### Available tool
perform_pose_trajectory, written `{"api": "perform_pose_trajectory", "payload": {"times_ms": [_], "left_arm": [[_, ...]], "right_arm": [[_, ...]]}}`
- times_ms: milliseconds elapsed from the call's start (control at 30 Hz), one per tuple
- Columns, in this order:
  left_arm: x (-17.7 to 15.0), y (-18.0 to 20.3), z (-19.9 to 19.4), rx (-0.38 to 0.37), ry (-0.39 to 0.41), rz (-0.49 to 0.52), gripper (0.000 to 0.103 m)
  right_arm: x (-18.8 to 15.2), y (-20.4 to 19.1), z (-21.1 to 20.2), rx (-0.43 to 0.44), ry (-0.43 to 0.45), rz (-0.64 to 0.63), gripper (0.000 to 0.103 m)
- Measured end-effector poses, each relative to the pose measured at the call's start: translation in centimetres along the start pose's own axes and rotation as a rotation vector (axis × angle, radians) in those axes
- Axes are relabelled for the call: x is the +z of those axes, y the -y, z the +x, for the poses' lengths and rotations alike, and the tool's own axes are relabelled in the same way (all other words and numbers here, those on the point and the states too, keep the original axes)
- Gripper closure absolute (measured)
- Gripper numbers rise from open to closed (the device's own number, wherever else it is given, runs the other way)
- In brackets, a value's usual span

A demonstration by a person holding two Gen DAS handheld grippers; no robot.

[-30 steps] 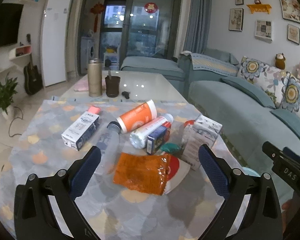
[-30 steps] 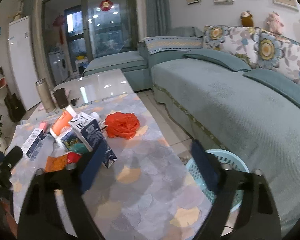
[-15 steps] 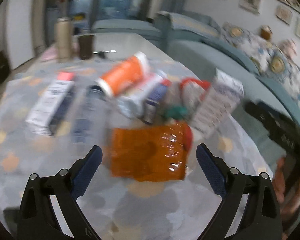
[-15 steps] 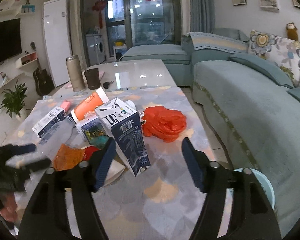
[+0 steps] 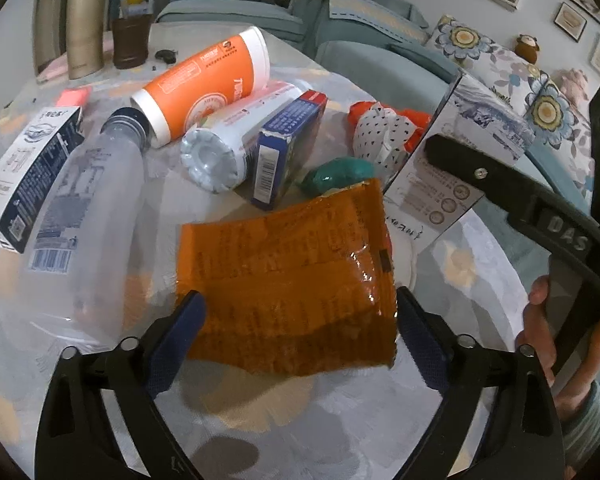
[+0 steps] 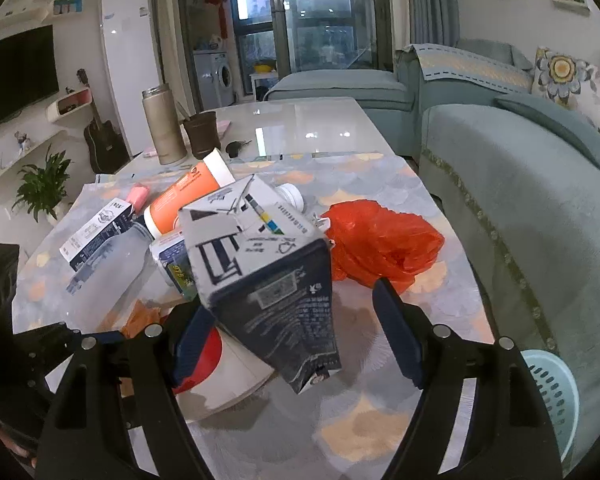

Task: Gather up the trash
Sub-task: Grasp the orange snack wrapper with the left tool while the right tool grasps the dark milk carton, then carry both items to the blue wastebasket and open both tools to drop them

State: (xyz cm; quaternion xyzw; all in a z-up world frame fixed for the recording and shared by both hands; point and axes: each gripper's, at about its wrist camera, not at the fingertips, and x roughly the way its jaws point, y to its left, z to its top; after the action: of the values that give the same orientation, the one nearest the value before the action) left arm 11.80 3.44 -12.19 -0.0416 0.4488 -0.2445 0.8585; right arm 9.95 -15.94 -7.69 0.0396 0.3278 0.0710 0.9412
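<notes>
1. Left gripper (image 5: 298,322): jaws spread wide, fingers pointing forward and down, low over the table.
2. Right gripper (image 6: 296,320): jaws wide apart, angled down; in the left view its black body crosses the right side, with a bare hand (image 5: 556,344) on the handle.

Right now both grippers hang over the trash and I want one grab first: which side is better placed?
Left. The left gripper is open with the orange wrapper lying flat between its fingers. The right gripper is open around the tilted milk carton.
</notes>
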Motion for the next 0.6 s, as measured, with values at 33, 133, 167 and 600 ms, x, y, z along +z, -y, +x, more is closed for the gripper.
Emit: {"api": "perform_pose_trajectory", "payload": {"times_ms": [33, 133, 167, 600], "left_arm": [[-0.1, -0.1, -0.1, -0.006, 0.004, -0.009, 0.018], [-0.6, -0.5, -0.6, -0.025, 0.018, -0.037, 0.036], [-0.6, -0.5, -0.7, -0.020, 0.016, -0.035, 0.042], [0.3, 1.8, -3.5, -0.049, 0.108, -0.002, 0.097]], "right_arm": [[-0.1, 0.1, 0.2, 0.003, -0.004, 0.004, 0.036], [-0.3, 0.4, 0.1, 0.001, -0.007, 0.013, 0.052], [-0.3, 0.5, 0.1, 0.006, -0.014, 0.017, 0.061], [0.8, 1.9, -4.2, 0.010, 0.058, 0.043, 0.074]]}}
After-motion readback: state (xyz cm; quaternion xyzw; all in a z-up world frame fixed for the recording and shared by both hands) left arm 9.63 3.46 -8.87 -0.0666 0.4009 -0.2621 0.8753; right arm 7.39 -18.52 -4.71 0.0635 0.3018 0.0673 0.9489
